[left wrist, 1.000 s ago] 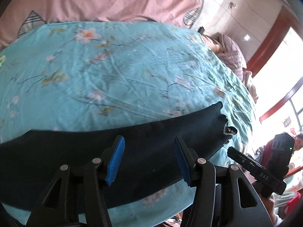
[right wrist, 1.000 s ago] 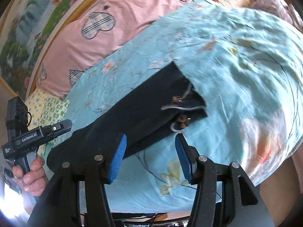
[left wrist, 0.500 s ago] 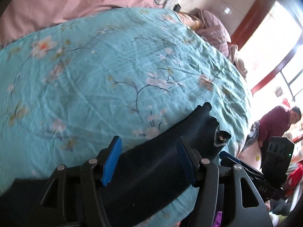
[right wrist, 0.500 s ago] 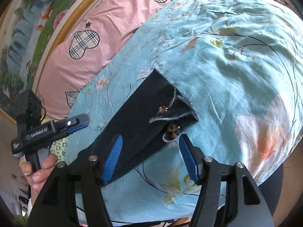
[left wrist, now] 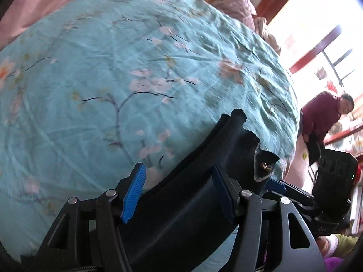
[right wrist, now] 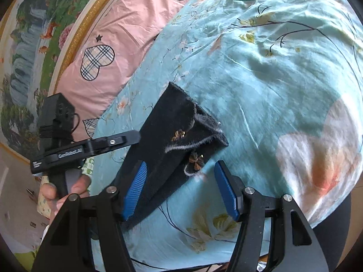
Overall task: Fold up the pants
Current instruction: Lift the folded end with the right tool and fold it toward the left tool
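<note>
Hovering over pants [right wrist: 172, 149]: L tongs [left wrist: 179, 192] & R tongs [right wrist: 181, 188] wide, just widened, gripping nothing.

Matt fuzzy dark cloth pants [right wrist: 172, 140]

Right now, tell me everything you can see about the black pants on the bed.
The black pants lie flat as a long, narrow strip on the teal floral bedspread. The fabric looks soft and fleecy, with a pale fuzzy lining curling out at the open end. Two small brownish bow-like trims sit near that end. The strip runs between the open blue pads of both the left gripper and the right gripper; neither is pinching it.
</note>
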The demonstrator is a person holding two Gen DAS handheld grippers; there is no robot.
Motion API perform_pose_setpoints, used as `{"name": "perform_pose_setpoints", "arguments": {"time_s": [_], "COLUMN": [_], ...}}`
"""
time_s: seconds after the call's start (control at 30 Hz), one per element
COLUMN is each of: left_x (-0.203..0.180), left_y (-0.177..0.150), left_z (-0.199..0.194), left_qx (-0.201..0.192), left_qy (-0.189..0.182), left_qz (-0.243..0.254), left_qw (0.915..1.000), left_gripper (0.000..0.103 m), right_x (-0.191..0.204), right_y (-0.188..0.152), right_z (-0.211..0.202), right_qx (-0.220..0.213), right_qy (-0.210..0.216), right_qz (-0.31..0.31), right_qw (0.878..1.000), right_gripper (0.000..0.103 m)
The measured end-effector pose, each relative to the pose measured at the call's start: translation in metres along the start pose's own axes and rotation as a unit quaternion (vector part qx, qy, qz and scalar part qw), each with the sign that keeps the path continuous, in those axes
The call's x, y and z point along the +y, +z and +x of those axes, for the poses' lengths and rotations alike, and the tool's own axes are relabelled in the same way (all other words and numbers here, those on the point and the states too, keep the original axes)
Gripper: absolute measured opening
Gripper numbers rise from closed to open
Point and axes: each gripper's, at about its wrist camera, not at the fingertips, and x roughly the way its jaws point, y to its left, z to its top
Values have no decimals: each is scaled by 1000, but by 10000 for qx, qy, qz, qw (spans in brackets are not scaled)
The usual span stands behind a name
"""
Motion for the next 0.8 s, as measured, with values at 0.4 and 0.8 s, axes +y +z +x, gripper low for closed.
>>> {"name": "perform_pose_setpoints", "arguments": {"time_s": [0.4, 0.8], "left_x": [-19, -45], "left_y": [37, 39], "left_z": [46, 53], "left_qx": [546, 448], "left_qy": [-378, -738], "left_qz": [398, 721], "left_qw": [9970, 9937], "left_gripper": [61, 13], "right_x": [-17, -21], "right_y": [5, 2], "right_z": [11, 4], "right_qx": [-68, -165], "right_qy": [230, 443], "right_qz": [50, -190], "right_qw": [9997, 9987], "right_gripper": [14, 12]}}
